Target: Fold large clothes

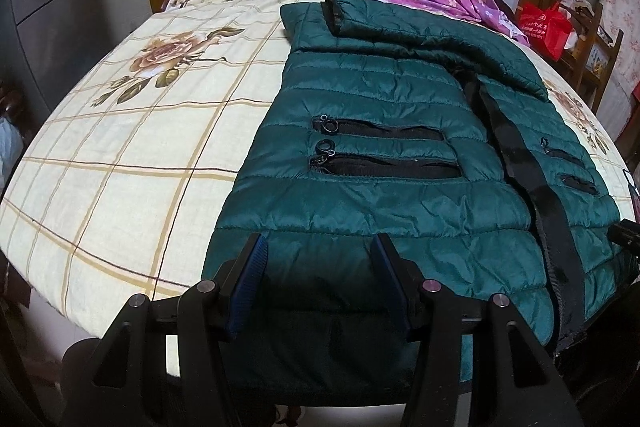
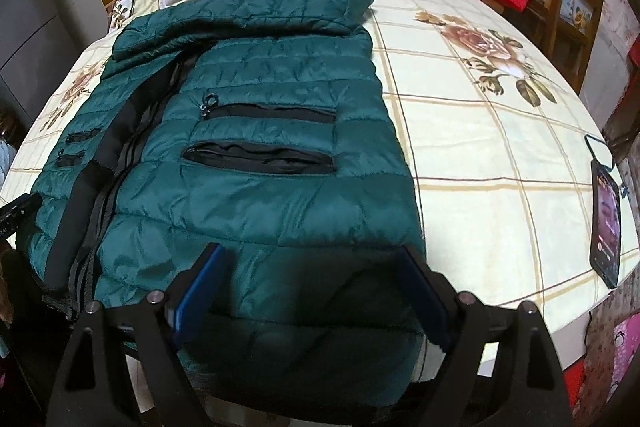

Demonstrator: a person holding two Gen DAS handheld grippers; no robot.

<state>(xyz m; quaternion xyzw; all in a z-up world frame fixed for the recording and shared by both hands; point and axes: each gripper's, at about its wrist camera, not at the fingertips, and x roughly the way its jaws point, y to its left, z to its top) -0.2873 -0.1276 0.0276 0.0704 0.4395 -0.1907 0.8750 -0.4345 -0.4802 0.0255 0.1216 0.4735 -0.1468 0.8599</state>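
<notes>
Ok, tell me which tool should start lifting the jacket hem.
Probably left: the left tool sits narrower over the green jacket hem, closer to pinching. The right tool stands wider, near the hem's outer corner.

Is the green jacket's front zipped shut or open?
Open. On the green jacket the two zipper edges lie apart down the middle, not joined. Both sleeves are already folded across the chest.

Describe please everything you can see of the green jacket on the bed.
The green jacket is dark, quilted and shiny, like a light puffer. It lies flat, front up, on the checked floral bedsheet. A black zipper strip runs down its middle, with two black zipped pockets on each side. Both sleeves are folded across the chest. Its hem hangs over the near bed edge.
</notes>
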